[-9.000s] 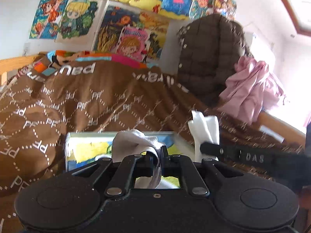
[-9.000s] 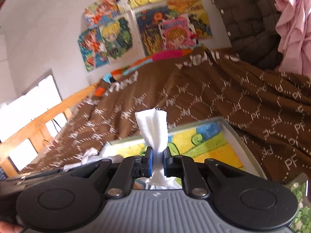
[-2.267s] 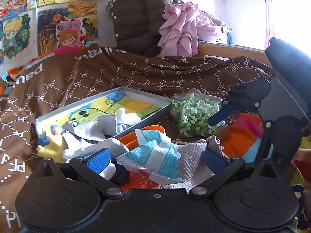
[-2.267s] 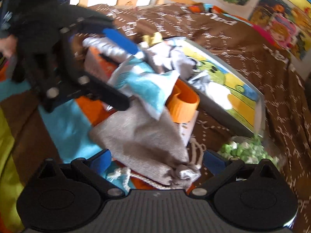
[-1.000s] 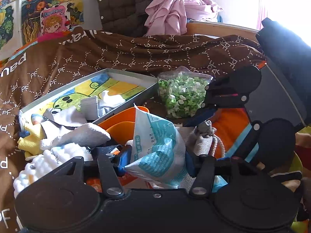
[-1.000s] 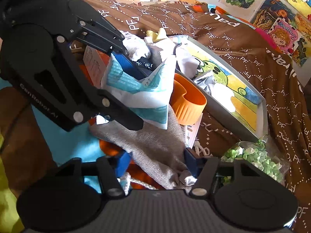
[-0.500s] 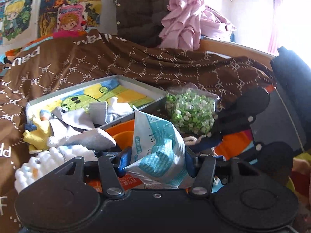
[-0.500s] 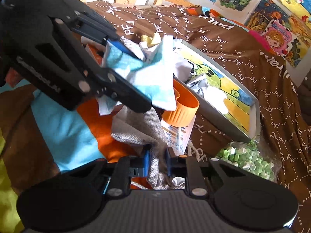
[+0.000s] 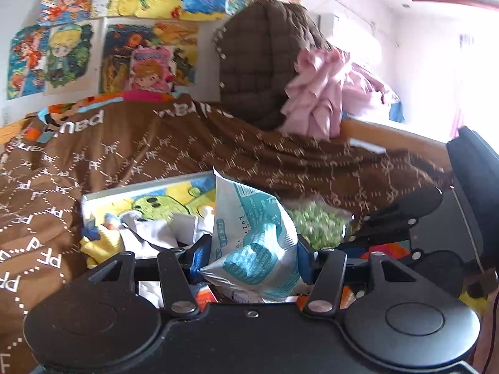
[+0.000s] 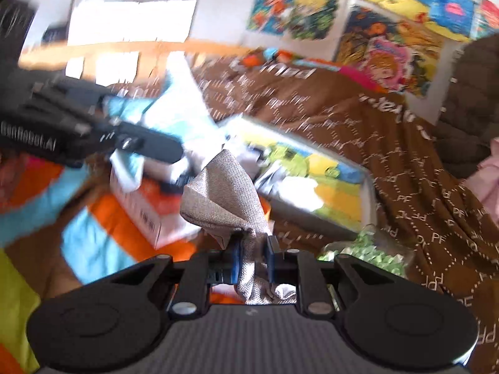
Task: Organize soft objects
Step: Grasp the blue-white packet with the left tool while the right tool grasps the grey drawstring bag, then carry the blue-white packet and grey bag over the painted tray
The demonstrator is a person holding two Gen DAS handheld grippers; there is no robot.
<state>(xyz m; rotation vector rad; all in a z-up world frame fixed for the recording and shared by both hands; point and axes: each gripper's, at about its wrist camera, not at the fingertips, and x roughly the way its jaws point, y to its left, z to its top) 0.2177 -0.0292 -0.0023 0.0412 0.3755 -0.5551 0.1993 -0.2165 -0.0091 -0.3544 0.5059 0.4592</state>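
- Our left gripper (image 9: 249, 257) has its jaws clamped on a white-and-teal pouch (image 9: 252, 237); its print is too blurred to read.
- Our right gripper (image 10: 252, 263) has just closed its jaws on a grey woven bag (image 10: 224, 199), lifted above the bed.
- The brown blanket (image 9: 93, 162) repeats "PF".
- The shallow tray (image 10: 312, 215) on the bed holds cloths.
- Across from us, "GenRobot.AI" marks the left gripper's arm.

Cartoon posters (image 9: 149, 59), brown jacket (image 9: 265, 62), perhaps pink clothes (image 9: 327, 93).

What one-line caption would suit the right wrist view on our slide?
Right gripper clamps a grey woven pouch above the cartoon-printed tray; the left gripper holds a blue-and-white packet.
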